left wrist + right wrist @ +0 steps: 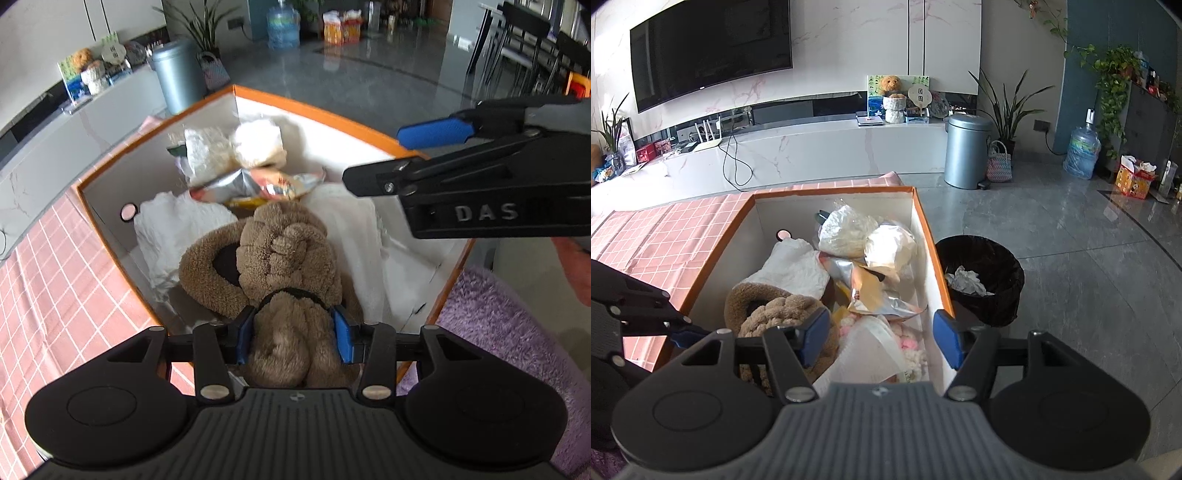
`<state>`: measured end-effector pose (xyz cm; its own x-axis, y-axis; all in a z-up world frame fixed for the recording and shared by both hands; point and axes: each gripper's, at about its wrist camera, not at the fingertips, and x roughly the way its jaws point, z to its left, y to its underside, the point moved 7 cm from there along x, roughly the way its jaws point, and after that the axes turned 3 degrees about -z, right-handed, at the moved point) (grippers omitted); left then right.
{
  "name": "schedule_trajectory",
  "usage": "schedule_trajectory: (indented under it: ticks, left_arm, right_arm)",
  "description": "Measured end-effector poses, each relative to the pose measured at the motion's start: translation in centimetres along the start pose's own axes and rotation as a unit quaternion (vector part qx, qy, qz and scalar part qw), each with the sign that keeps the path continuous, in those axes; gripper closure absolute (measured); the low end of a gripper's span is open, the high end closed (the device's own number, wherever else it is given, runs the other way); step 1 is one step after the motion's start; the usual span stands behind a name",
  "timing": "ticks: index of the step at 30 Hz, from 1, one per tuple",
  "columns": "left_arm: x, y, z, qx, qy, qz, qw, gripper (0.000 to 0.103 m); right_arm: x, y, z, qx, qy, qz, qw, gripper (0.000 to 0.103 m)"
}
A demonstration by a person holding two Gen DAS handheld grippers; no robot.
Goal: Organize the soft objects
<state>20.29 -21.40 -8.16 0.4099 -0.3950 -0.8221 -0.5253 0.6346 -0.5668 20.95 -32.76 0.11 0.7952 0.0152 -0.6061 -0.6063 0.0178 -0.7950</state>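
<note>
The left tongs (293,338) clamp the near end of a brown, fuzzy, knotted plush scarf (284,258), whose thick looped body lies ahead of their blue pads inside a white cardboard box with an orange rim (314,110). The box sits on a table covered in a pink grid-pattern cloth (62,280). The right tongs (882,338) hang open above the box's near right corner, holding nothing. Around the scarf lie crumpled white fabric (177,232), a shiny foil snack bag (258,184) and clear bags of pale stuffing (236,147). A black waste bin (982,277) stands beside the box.
</note>
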Motion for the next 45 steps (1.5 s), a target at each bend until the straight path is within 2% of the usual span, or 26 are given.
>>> schedule_trajectory:
  ticks: [3,6,8,10,17,22,30,33,35,39,45]
  left_arm:
    - [0.1,0.2,0.1,-0.004,-0.005,0.001,1.0000,0.047]
    - [-0.1,0.2,-0.1,-0.004,-0.001,-0.003,1.0000,0.036]
    - [-0.5,0.1,-0.2,-0.006,0.003,-0.008,0.9999,0.024]
    - [-1.0,-0.1,-0.2,-0.009,0.003,-0.016,0.9998,0.015]
    - [-3.3,-0.4,0.0,-0.028,0.029,-0.048,0.9980,0.009]
    - [-5.2,-0.5,0.1,-0.033,0.044,-0.077,0.9955,0.009]
    - [-8.9,-0.7,1.6,-0.071,0.036,-0.139,0.9870,0.009]
    - [-10.3,-0.8,2.6,-0.090,0.017,-0.176,0.9802,0.009]
    - [-11.3,-0.7,3.4,-0.104,-0.007,-0.211,0.9720,0.009]
    - [-13.6,-0.1,4.4,-0.129,-0.072,-0.279,0.9488,0.009]
    - [-15.9,1.5,5.1,-0.158,-0.142,-0.335,0.9180,0.009]
  right_arm:
    - [-0.1,0.0,0.0,0.001,-0.001,0.000,1.000,0.038]
    - [-0.2,0.2,-0.1,0.000,-0.001,-0.001,1.000,0.037]
    - [-0.2,0.2,-0.1,0.000,-0.001,0.001,1.000,0.037]
    - [-0.3,0.2,-0.1,0.000,0.000,0.001,1.000,0.034]
    - [-0.7,-0.1,-0.3,0.004,0.008,-0.006,1.000,0.029]
    - [-1.4,-0.2,-0.3,0.002,0.012,-0.013,1.000,0.023]
    - [-3.2,-0.7,0.1,0.000,0.015,-0.032,0.999,0.022]
    - [-4.3,-1.1,0.4,0.002,0.016,-0.053,0.998,0.018]
    - [-5.2,-1.4,0.8,-0.001,0.015,-0.070,0.997,0.017]
    - [-7.1,-2.0,2.3,-0.019,0.015,-0.113,0.993,0.015]
    - [-9.8,-2.1,4.9,-0.025,0.008,-0.177,0.984,0.014]
